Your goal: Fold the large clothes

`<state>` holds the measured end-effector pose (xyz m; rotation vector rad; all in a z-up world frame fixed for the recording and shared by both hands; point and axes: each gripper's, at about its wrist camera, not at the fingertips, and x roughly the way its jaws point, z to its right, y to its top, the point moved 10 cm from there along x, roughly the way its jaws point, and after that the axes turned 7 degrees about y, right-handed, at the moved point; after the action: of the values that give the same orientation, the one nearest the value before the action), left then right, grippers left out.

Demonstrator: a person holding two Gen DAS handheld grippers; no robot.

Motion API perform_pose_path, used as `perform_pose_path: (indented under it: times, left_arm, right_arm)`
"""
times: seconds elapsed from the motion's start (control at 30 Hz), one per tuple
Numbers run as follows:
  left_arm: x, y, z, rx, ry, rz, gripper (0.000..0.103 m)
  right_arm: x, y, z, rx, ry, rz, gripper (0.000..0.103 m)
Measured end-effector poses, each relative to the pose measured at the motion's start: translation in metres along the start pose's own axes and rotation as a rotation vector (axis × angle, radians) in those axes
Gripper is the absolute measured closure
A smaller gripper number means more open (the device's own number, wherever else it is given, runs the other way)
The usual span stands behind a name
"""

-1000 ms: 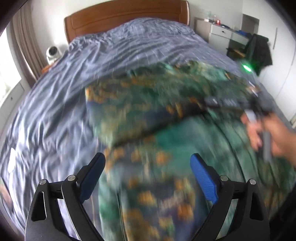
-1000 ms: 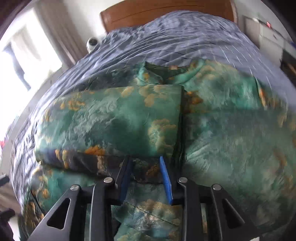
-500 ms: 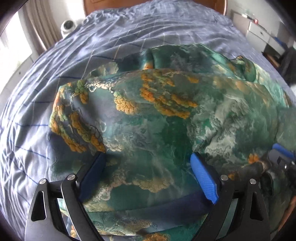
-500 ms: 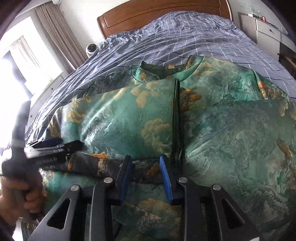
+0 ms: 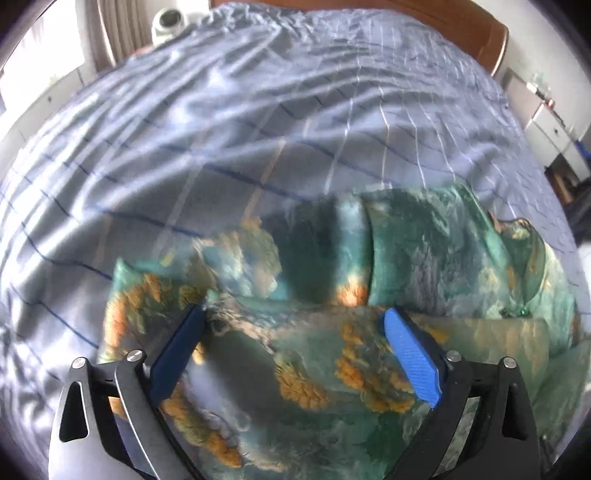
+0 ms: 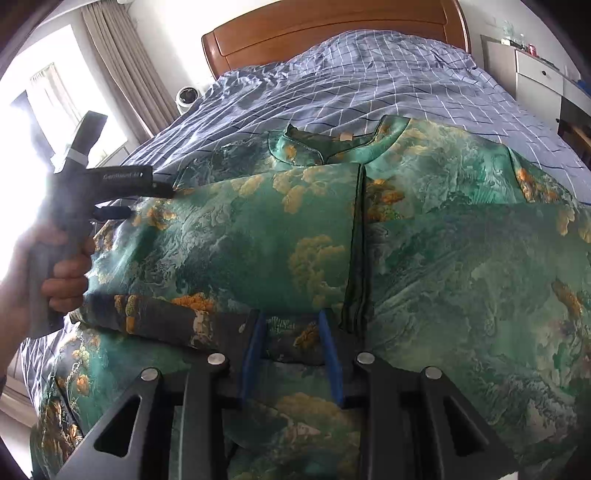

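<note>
Left gripper point(image 5: 293, 332) hangs wide open, gripping nothing, over the green silky garment with orange cloud print point(image 6: 258, 236) on the blue checked bedsheet point(image 6: 351, 88). Right gripper point(image 6: 290, 332) pinches its folded edge between narrowed fingers.

Checked blue bedspread point(image 6: 369, 85) spread below wooden headboard point(image 6: 332, 33); white camera point(image 6: 186, 96) and curtain point(image 6: 122, 74) seen left of headboard

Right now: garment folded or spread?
Partly folded. The green garment has one panel doubled over its front, the edge running down the middle; the collar still shows.
</note>
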<state>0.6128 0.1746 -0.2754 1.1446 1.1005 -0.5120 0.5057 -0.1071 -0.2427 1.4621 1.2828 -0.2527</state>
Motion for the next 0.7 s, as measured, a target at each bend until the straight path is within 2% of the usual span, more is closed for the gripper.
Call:
perform_pose_path:
  times: [0.1,0.4,0.57,0.67,0.7]
  left_arm:
    - [-0.003,-0.016,0.004,0.042,-0.003,0.007,0.005]
    - [-0.055,-0.09,0.014,0.22,-0.034,0.041,0.005]
    - [-0.074,-0.124,0.012,0.225,-0.089,0.007,0.005]
    - [-0.09,-0.146,0.008,0.252,-0.059,0.028,0.005]
    - [-0.096,-0.156,0.006,0.254,-0.071,0.024,0.005]
  right_arm:
    - [0.0,-0.001,0.0,0.001,0.003,0.003,0.073]
    - [0.002,-0.001,-0.001,-0.025,-0.026,0.001,0.073]
    - [0.003,-0.002,-0.004,-0.078,-0.072,-0.014,0.073]
    - [0.002,-0.002,-0.005,-0.099,-0.1,-0.024,0.072]
    - [0.001,-0.002,-0.006,-0.105,-0.108,-0.025,0.071]
